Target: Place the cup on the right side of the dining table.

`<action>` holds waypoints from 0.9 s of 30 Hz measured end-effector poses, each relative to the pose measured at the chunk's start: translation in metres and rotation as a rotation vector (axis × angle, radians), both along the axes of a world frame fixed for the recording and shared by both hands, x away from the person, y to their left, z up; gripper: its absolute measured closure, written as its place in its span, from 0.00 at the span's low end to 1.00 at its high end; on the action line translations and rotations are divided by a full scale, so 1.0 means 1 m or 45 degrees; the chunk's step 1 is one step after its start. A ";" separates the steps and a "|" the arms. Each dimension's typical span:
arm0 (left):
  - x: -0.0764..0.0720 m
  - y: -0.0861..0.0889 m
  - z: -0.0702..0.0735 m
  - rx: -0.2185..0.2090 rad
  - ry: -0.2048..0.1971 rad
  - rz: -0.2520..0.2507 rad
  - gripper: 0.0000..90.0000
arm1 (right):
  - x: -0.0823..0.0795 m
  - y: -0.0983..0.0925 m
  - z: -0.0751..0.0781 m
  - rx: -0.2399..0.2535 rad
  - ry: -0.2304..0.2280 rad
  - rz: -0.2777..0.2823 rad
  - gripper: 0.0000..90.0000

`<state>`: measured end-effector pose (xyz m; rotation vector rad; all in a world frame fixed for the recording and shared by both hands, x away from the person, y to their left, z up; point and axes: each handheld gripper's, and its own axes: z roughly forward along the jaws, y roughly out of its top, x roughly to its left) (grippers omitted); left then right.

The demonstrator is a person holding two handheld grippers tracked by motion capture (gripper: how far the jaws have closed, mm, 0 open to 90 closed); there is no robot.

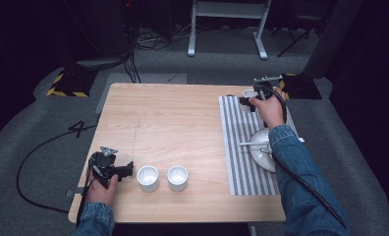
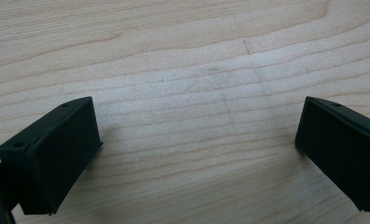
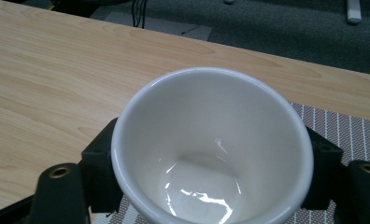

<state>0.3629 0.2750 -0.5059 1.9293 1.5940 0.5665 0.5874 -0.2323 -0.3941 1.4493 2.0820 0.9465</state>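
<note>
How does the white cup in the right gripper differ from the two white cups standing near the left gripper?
The held cup is clamped between the fingers of the right gripper, at the far end of the striped mat; the two cups stand free on the bare wood of the table, beside the open left gripper and not gripped by it. All three are plain white, upright and handleless; the held one looks empty.

We see a glossy white cup (image 3: pixel 211 149) between black jaws, over a mat (image 1: pixel 241 147) striped grey and white. The table (image 1: pixel 173 123) is pale wood with fine grain. Two more white cups (image 1: pixel 148 177) stand there, and our sleeves (image 1: pixel 300 167) are blue denim.
</note>
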 end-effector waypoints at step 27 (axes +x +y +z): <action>0.000 0.000 0.000 0.000 0.000 0.000 0.00 | 0.010 -0.007 -0.054 -0.091 0.142 -0.019 0.30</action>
